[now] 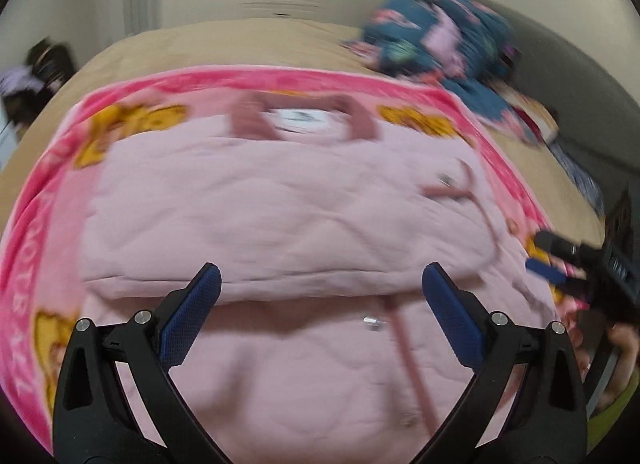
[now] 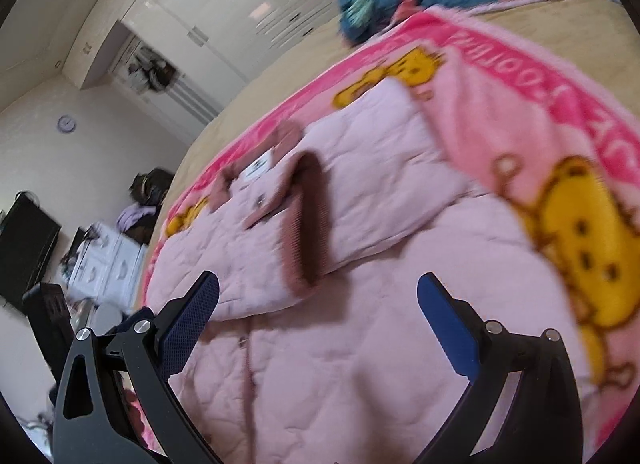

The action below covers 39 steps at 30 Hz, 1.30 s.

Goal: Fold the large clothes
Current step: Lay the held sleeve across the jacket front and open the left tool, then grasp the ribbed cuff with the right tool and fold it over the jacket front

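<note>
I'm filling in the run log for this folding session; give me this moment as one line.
stage: mid-fold | pink quilted jacket: sleeves folded in, on pink blanket | left claw: open, empty | right claw: open, empty

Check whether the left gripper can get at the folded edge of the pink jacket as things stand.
Probably yes. The left gripper has its jaws wide open and empty, hovering right at the folded edge of the pink jacket, with nothing between them.
</note>
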Available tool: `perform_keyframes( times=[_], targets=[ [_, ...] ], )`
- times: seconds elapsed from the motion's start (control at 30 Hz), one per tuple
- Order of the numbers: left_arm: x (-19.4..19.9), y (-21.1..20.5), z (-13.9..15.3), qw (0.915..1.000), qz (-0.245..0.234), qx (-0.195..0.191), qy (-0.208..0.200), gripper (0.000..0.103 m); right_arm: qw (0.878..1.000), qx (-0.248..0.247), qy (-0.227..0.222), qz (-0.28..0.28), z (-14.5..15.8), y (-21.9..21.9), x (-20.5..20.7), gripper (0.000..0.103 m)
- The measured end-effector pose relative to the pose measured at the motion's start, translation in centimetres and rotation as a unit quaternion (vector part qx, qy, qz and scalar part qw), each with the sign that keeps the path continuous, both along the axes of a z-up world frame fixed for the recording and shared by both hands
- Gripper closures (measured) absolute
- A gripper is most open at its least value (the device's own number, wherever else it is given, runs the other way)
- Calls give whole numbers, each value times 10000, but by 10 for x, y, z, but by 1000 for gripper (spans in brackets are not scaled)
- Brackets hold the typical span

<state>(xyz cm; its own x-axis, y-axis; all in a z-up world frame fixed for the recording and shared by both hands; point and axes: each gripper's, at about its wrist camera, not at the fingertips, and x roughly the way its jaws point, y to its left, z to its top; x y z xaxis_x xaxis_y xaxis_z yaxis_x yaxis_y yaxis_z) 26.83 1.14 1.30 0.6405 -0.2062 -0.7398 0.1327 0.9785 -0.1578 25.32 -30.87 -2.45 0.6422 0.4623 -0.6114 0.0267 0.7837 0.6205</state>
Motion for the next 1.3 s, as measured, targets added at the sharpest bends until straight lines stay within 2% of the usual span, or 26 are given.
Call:
perform_keyframes(
  times=[0.2, 0.4, 0.47, 0.57, 0.63, 0.67, 0.7, 0.8, 0.83, 0.97, 1.13, 1.2, 1.3],
  targets=[
    [-1, 69, 13, 9967, 795, -98, -102, 9, 9992, 282, 272, -1, -13, 25, 28, 4],
    [-12, 119, 22, 9914, 1253, -301, -215, 9, 9965, 541, 600, -196, -30, 37, 46, 6],
    [-14, 132, 23, 9895, 1382, -354, -214, 9, 9963, 576, 623, -167, -34, 41, 48, 15],
    [-18, 147, 23, 9866, 1536, -496, -221, 9, 9954, 593, 728, -208, -43, 46, 50, 34],
    [-21, 153, 22, 9855, 1576, -580, -241, 9, 9953, 634, 706, -210, -46, 47, 51, 59],
    [-22, 156, 22, 9853, 1584, -585, -249, 9, 9954, 630, 691, -190, -46, 49, 50, 63],
    [-23, 158, 22, 9851, 1598, -587, -256, 9, 9961, 600, 624, -176, -45, 49, 48, 70],
    [-22, 161, 21, 9845, 1617, -629, -240, 9, 9990, 353, 276, -70, -28, 54, 43, 79],
    [-21, 162, 21, 9844, 1617, -657, -235, 9, 9995, 302, 131, 4, -21, 56, 42, 86],
    [-12, 156, 23, 9852, 1563, -659, -231, 9, 9975, -180, -581, 373, 23, 69, 43, 88],
    [8, 142, 26, 9873, 1416, -682, -218, 9, 9809, -781, -1628, 722, 85, 81, 52, 88],
    [17, 133, 24, 9885, 1337, -700, -122, 9, 9760, -949, -1803, 774, 92, 77, 59, 88],
    [28, 118, 19, 9904, 1204, -676, -43, 9, 9788, -1006, -1620, 747, 83, 66, 70, 88]
  ],
)
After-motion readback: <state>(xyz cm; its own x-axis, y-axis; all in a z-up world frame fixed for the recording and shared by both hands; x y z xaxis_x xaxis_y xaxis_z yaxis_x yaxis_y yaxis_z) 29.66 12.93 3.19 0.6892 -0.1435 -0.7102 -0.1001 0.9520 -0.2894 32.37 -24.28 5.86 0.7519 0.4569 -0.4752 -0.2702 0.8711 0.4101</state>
